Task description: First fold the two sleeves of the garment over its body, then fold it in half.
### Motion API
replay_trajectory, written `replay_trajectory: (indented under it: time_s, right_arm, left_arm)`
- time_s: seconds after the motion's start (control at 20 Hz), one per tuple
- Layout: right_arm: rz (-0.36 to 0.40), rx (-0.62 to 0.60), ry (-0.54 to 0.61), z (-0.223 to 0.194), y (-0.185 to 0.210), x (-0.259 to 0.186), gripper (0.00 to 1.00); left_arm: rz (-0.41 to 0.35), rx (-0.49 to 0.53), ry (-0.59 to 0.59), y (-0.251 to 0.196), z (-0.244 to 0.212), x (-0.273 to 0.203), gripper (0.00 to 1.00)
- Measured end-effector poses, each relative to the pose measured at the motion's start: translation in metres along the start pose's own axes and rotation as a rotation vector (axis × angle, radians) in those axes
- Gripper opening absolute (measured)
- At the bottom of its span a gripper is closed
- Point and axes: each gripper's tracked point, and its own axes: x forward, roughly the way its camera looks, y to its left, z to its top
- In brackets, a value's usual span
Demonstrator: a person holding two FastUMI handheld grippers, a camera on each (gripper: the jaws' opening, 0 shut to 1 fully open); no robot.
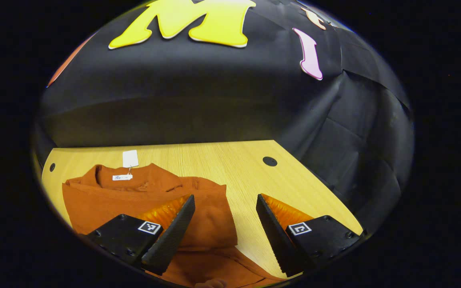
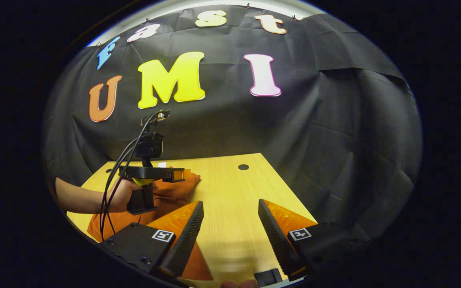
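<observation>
garment lower part cut off by edge, tag print too small

My left gripper hangs with fingers spread above the rust-orange garment, its white tag lying on the wooden table.

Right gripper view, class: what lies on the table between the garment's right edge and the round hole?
Only bare wooden table separates the orange garment from the round hole, as the right gripper view shows.
</observation>
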Motion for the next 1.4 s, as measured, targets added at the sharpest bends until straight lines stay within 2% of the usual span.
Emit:
replay_trajectory:
  time_s: [0.35, 0.6, 0.75, 0.9, 1.05, 1.25, 1.4]
  right_arm:
    - [0.122, -0.064, -0.062, 0.024, 0.071, 0.013, 0.88]
    - [0.189, -0.08, -0.102, 0.04, 0.12, 0.013, 0.88]
    - [0.215, -0.092, -0.125, 0.049, 0.142, 0.009, 0.88]
    - [0.23, -0.103, -0.13, 0.05, 0.153, 0.007, 0.88]
    - [0.243, -0.104, -0.114, 0.046, 0.156, 0.004, 0.88]
    - [0.279, -0.122, -0.057, 0.03, 0.153, 0.0, 0.88]
    - [0.271, -0.105, 0.021, 0.005, 0.139, -0.001, 0.88]
  left_arm:
    - [0.083, 0.015, -0.19, 0.034, 0.057, -0.119, 0.99]
    - [0.185, 0.011, -0.354, 0.076, 0.091, -0.211, 0.99]
    - [0.205, 0.002, -0.379, 0.092, 0.088, -0.254, 0.99]
    - [0.223, -0.027, -0.366, 0.115, 0.073, -0.285, 0.99]
    - [0.204, -0.04, -0.303, 0.13, 0.04, -0.308, 0.98]
    - [0.192, -0.042, -0.17, 0.156, -0.012, -0.327, 0.99]
    - [0.166, -0.048, -0.044, 0.173, -0.059, -0.337, 0.99]
